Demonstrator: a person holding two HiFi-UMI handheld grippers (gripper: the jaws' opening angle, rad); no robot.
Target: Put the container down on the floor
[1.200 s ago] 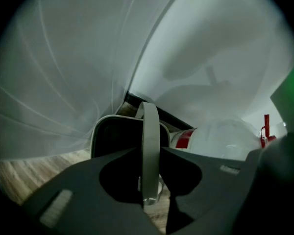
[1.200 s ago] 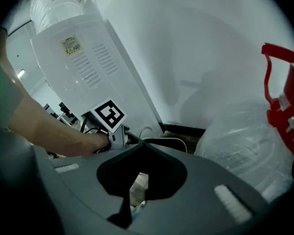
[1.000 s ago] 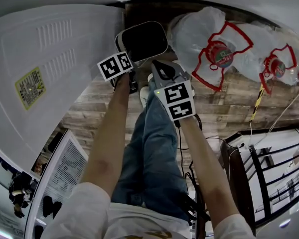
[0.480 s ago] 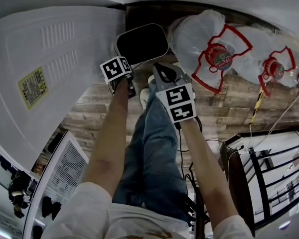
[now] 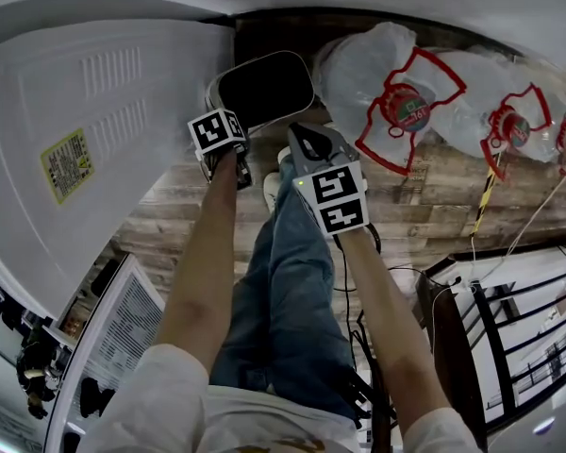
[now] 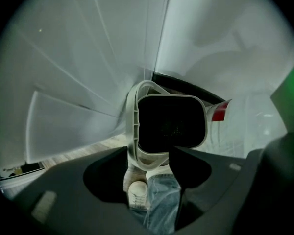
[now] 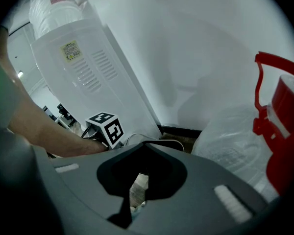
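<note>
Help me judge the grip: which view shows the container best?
The left gripper view: the container fills the centre, its white rim between the left gripper's jaws. The head view shows it from above, partly behind that gripper. The right gripper view catches only a thin pale edge.

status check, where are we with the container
Left gripper shut on container rim; right gripper shut, empty. Container by the wall, can't tell if it touches the floor. White appliance and bagged water jug flank it closely.
</note>
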